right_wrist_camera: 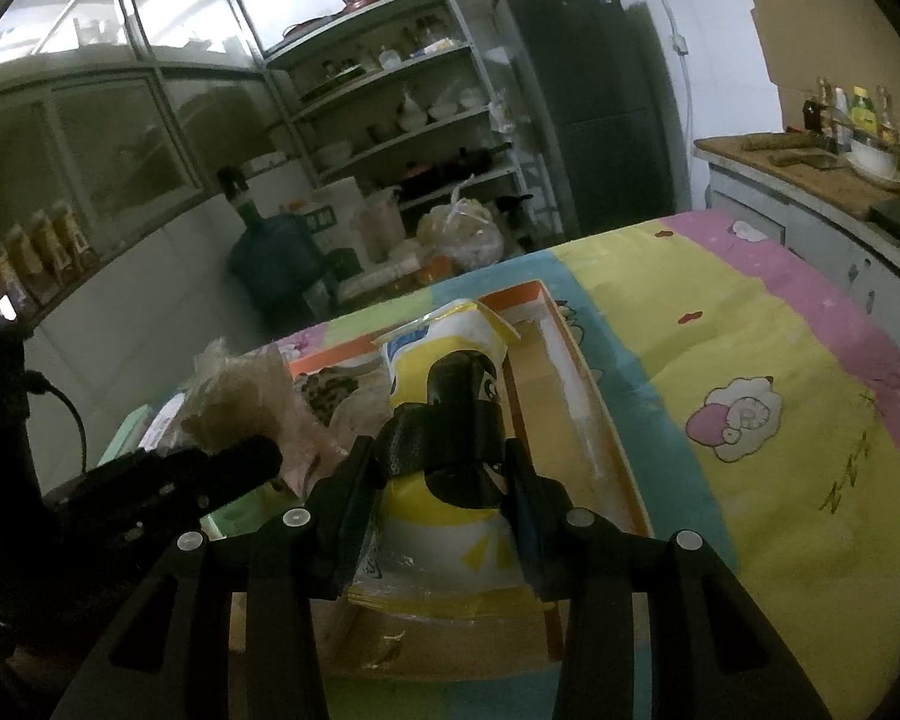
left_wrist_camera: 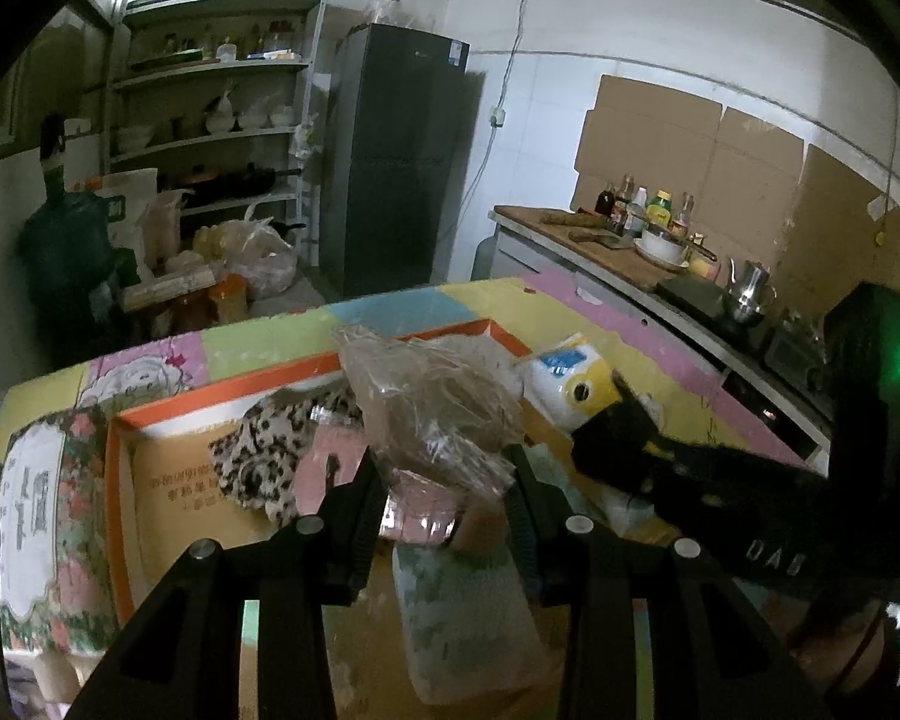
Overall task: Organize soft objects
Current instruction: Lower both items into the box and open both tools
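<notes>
- Left wrist view: the left hand-held gripper (left_wrist_camera: 444, 480) is closed narrow on a clear plastic bag of brownish stuffing (left_wrist_camera: 432, 402), held above the orange-rimmed cardboard box (left_wrist_camera: 150, 420) that sits on the patchwork-covered bench (left_wrist_camera: 258, 336).
- A leopard-print cloth (left_wrist_camera: 258, 456) and a pink soft item (left_wrist_camera: 330, 462) lie in the box; a pale green towel (left_wrist_camera: 468, 612) lies below the jaws.
- The right hand-held gripper (left_wrist_camera: 606, 420) reaches in from the right beside the yellow-and-white pack (left_wrist_camera: 564, 378).
- Right wrist view: the right hand-held gripper (right_wrist_camera: 444, 468) grips the yellow-and-white pack (right_wrist_camera: 444, 360) between its fingers, over the box (right_wrist_camera: 576, 360), with a black band across the pack's front.
- The left hand-held gripper (right_wrist_camera: 234, 456) carries the bag (right_wrist_camera: 240, 390) just to the left.
- Judgement: both soft things look mid-placement into the box. The next move calls for lowering each into a free spot, the pack toward the right wall, the bag over the cloths, then opening the jaws without the two grippers colliding.
</notes>
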Tool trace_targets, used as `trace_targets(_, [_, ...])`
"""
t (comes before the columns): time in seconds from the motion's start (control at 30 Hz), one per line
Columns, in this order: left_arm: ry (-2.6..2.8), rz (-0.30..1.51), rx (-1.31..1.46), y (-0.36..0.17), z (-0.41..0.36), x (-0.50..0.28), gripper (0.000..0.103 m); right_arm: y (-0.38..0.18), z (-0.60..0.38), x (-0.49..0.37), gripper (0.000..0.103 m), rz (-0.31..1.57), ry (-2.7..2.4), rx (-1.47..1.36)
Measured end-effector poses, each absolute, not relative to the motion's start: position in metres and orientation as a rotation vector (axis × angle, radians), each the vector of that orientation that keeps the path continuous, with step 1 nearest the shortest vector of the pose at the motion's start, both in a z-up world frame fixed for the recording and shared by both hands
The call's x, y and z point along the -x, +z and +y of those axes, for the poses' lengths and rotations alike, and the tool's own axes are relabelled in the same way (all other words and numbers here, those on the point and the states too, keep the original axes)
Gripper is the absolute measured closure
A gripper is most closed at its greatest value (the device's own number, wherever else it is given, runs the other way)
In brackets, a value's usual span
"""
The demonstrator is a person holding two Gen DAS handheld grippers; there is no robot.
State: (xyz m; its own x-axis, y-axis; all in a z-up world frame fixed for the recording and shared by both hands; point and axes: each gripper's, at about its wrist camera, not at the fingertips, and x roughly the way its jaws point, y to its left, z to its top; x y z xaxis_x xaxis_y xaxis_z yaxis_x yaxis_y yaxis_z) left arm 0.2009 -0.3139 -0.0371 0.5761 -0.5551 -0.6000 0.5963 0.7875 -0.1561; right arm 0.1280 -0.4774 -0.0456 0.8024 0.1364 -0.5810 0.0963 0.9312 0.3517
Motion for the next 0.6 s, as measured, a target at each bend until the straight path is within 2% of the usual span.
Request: trace_targets(0.6, [-0.661,0.803,-0.073,-0.061,-0.344,-0.246,0.064,-0.065,-0.487,-0.148,0.058,0.710,-0.008,-0.418])
